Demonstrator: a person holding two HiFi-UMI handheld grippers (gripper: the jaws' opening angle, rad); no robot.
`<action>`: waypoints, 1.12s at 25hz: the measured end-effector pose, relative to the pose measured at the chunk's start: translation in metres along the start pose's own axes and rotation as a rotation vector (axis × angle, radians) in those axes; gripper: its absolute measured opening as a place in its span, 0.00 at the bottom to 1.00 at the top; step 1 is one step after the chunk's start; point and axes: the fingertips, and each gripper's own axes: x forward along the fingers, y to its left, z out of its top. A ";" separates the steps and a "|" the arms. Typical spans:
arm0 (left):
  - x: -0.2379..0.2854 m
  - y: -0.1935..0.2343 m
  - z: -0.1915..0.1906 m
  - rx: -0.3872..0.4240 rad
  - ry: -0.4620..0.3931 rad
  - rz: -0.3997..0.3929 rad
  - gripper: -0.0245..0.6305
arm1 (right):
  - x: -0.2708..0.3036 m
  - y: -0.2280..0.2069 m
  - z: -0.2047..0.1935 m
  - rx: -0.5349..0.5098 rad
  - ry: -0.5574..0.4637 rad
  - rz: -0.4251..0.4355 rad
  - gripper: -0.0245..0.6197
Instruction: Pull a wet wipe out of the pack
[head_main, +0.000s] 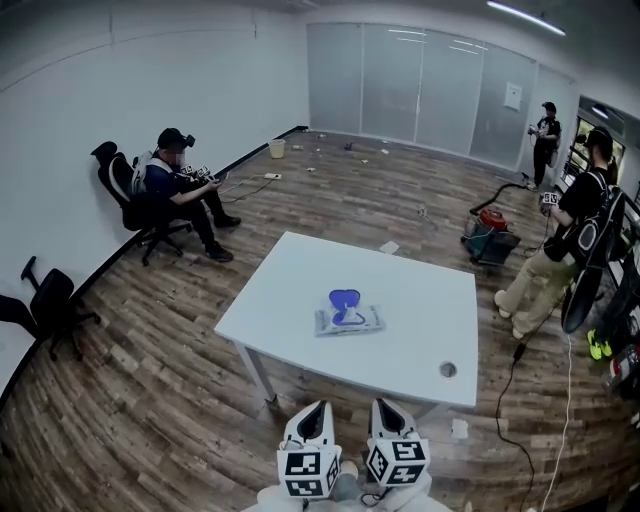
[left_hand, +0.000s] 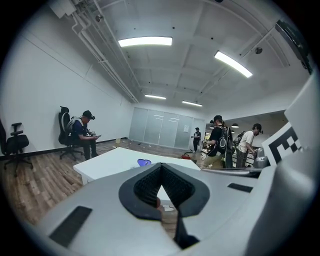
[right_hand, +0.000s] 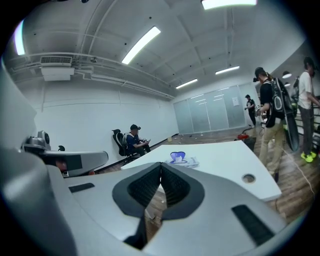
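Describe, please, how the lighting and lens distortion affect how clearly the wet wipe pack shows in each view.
Head view: even ceiling light, fisheye bending the walls, wet wipe pack clear on the white table. Left gripper view: dark rounded corners, bright ceiling tubes, only the pack's blue lid peeking over the left gripper. Right gripper view: same vignette, pack small but recognisable.
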 end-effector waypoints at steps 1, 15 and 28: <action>0.007 0.000 0.001 0.001 0.001 0.001 0.03 | 0.005 -0.004 0.003 0.001 -0.003 0.001 0.05; 0.096 -0.014 0.015 0.024 0.009 -0.006 0.03 | 0.066 -0.060 0.030 0.012 0.005 0.008 0.05; 0.146 -0.009 0.012 0.028 0.036 0.042 0.03 | 0.115 -0.087 0.036 0.008 0.033 0.058 0.05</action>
